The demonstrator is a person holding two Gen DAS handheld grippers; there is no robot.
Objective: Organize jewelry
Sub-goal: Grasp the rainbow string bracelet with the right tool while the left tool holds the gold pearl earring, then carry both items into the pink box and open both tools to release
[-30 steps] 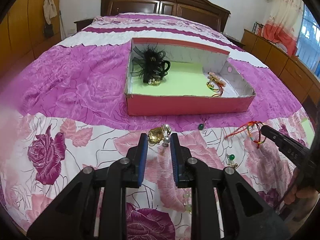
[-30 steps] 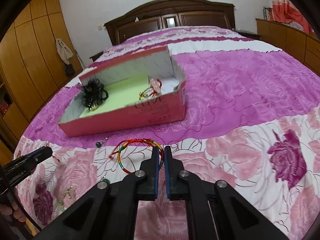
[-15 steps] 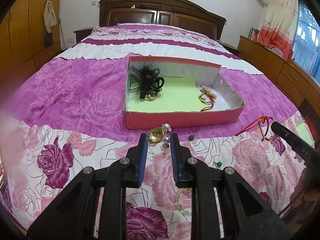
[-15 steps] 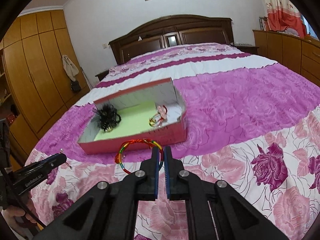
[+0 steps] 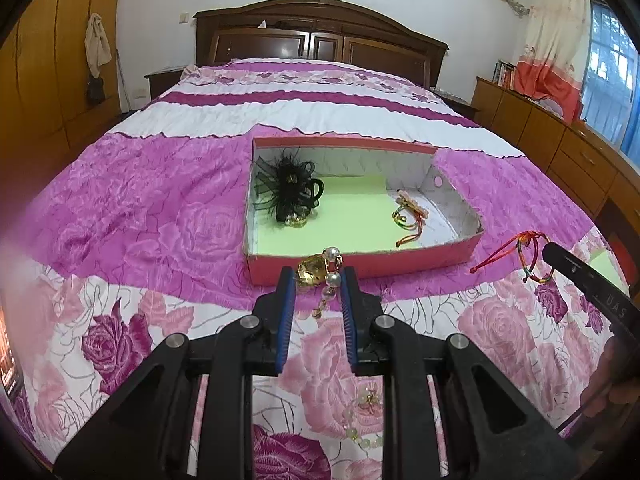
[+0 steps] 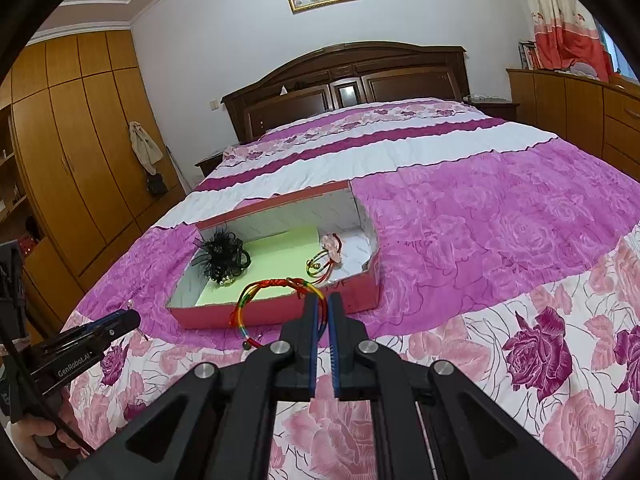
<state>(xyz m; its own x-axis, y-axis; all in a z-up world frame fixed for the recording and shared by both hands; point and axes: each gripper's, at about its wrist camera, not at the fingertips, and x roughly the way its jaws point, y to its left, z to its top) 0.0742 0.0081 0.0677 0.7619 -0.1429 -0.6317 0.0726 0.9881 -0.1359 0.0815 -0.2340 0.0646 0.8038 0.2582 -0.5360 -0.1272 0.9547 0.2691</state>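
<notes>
My left gripper (image 5: 317, 280) is shut on a gold gem and pearl ornament (image 5: 311, 271), whose pearl strand dangles between the blue pads above the bedspread. My right gripper (image 6: 322, 303) is shut on a rainbow cord bracelet (image 6: 272, 285), which hangs out to its left. Just beyond both grippers lies a red box (image 5: 372, 266) lined in green. Inside it are a black feather hairpiece (image 5: 286, 188) at the left and a corded bracelet with a pink flower (image 5: 410, 214) at the right. The left wrist view catches the right gripper (image 5: 551, 254) with its bracelet (image 5: 530, 258) at the right edge.
A pale bead strand (image 5: 360, 420) lies on the flowered bedspread under my left gripper. The bed runs back to a dark wooden headboard (image 6: 344, 80). Wooden wardrobes (image 6: 80, 152) stand on the left and a low dresser (image 5: 560, 148) on the right.
Both grippers have risen off the bedspread, each carrying its piece. The box now sits lower in both views, and more of the room shows.
</notes>
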